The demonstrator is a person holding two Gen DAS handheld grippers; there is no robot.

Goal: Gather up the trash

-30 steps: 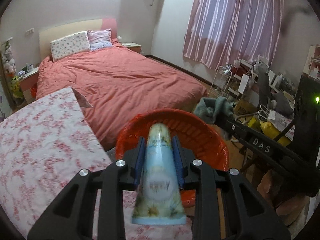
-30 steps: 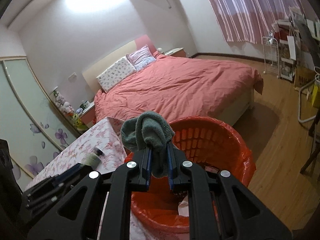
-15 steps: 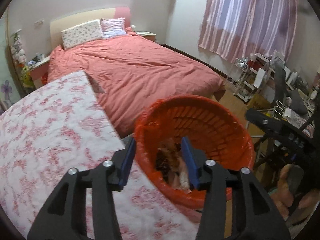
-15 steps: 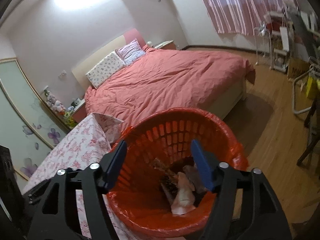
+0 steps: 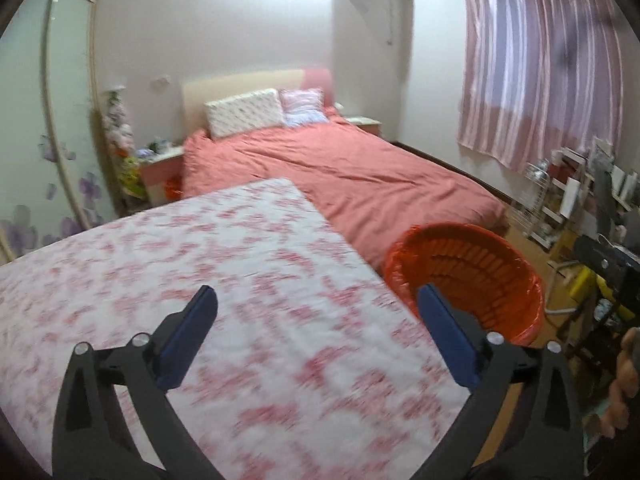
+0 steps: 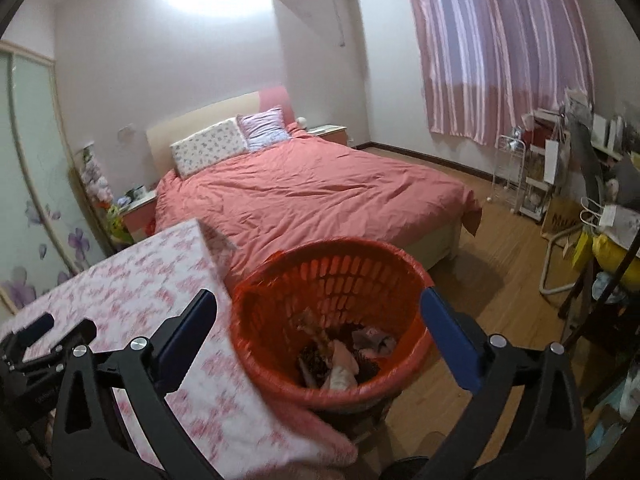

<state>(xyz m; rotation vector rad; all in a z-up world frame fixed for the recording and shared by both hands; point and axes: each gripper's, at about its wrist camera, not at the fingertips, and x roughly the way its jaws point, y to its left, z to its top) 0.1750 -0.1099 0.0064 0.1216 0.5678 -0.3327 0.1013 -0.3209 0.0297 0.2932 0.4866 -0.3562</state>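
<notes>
An orange slatted basket lined with a bag stands on the floor beside the table, with a heap of trash at its bottom. My right gripper hangs over the basket; its jaws are opening wide and nothing is between them. In the left wrist view my left gripper is over the floral tablecloth, its jaws also opening and empty, and the basket lies to its right. The left gripper shows at the lower left edge of the right wrist view.
A bed with a red cover fills the space behind the table and basket. Shelves and a cluttered desk line the right wall under pink curtains. A hand shows at the right edge. Wooden floor lies right of the basket.
Both grippers went from shut to wide open: the left let go of a blue tube, the right a green cloth, over the basket. The left gripper then swung left over the table.
</notes>
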